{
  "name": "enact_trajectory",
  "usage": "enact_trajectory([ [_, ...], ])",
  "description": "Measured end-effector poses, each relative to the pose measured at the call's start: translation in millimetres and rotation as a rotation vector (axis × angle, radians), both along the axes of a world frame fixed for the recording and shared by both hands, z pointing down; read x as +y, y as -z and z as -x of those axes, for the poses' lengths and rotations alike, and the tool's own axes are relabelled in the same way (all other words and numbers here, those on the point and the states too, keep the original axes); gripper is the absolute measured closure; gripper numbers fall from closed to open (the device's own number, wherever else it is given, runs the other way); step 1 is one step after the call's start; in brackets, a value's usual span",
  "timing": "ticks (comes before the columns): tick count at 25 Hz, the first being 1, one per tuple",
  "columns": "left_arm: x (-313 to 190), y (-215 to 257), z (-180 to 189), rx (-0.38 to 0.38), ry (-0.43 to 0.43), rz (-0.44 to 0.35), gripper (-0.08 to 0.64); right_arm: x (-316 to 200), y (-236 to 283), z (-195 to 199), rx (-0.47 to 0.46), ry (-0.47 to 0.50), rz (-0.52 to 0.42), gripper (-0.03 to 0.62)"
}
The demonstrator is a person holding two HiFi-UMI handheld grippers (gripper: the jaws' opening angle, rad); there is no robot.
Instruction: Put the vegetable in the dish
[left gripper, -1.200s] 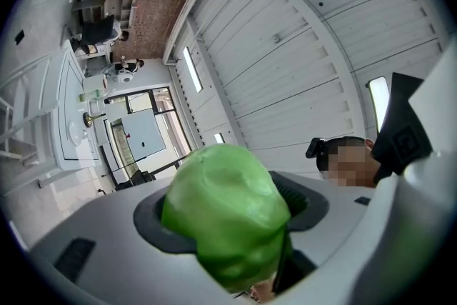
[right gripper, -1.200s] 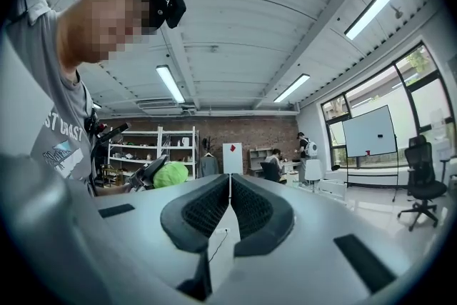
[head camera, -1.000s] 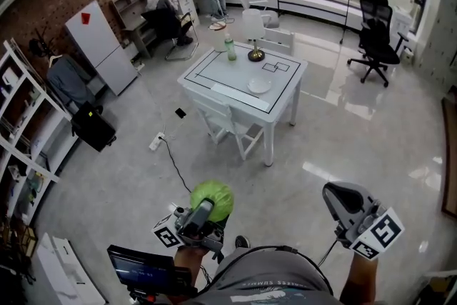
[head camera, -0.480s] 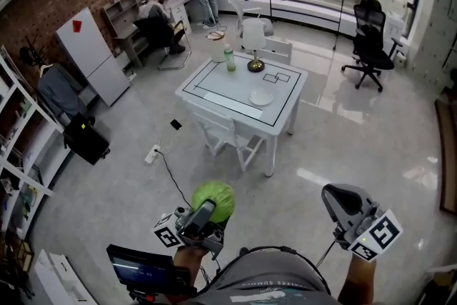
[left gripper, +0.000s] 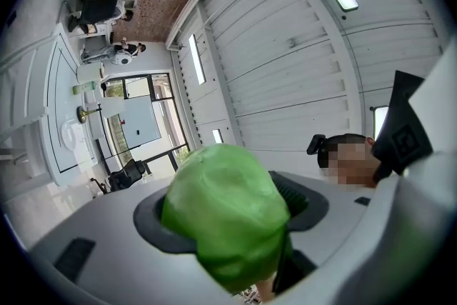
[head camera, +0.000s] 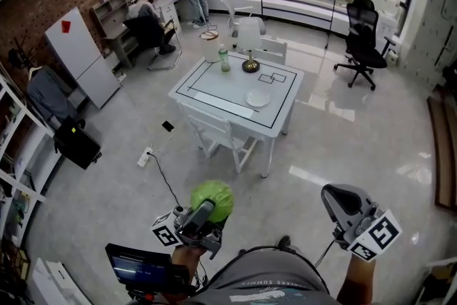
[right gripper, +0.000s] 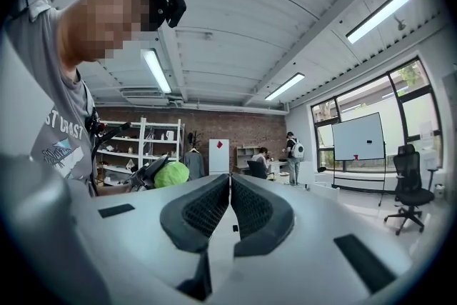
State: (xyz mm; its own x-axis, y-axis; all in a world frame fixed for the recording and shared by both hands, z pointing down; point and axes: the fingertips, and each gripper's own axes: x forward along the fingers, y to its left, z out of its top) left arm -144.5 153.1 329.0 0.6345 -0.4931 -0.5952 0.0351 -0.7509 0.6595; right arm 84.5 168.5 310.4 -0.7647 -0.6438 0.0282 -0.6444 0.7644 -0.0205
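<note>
A round green cabbage (head camera: pixel 212 199) sits between the jaws of my left gripper (head camera: pixel 207 205), which is shut on it low in the head view. In the left gripper view the cabbage (left gripper: pixel 227 214) fills the space between the dark pads. My right gripper (head camera: pixel 341 202) hangs at the lower right with nothing in it; its jaws are shut, pads touching, in the right gripper view (right gripper: pixel 230 205). The cabbage (right gripper: pixel 171 174) shows small at the left there. A white dish (head camera: pixel 258 98) lies on the white table (head camera: pixel 214 86) far ahead.
A green bottle (head camera: pixel 224 59) and a brass-based lamp (head camera: pixel 249 39) stand on the table's far side. A white chair (head camera: pixel 216 133) is tucked in at its near edge. A cable and power strip (head camera: pixel 145 156) lie on the floor at left. Two people are at a desk at the back.
The table and room have slid leftward and slightly closer in the head view as I walk. Both grippers keep their places in the picture; the cabbage stays gripped.
</note>
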Motion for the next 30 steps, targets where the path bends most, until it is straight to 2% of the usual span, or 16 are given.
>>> enact_trajectory([
  [12,-36.8,-0.5,-42.1,-0.026,0.098,0.002,0.249,-59.0,-0.4,-43.5,-0.014,0.097,-0.025,0.584],
  [18,-49.5,-6.6,-67.2,-0.069,0.143,0.023,0.249,-88.0,-12.4,-66.0,-0.039,0.142,0.008,0.584],
  [24,-70.0,-7.5,-93.7,-0.047,0.145,0.027,0.249,-110.2,-15.4,-93.8,-0.027,0.133,0.023,0.584],
  [30,-104.0,-7.5,-91.3,-0.048,0.113,0.044,0.249,-134.9,-18.9,-87.7,-0.028,0.112,0.052,0.584],
])
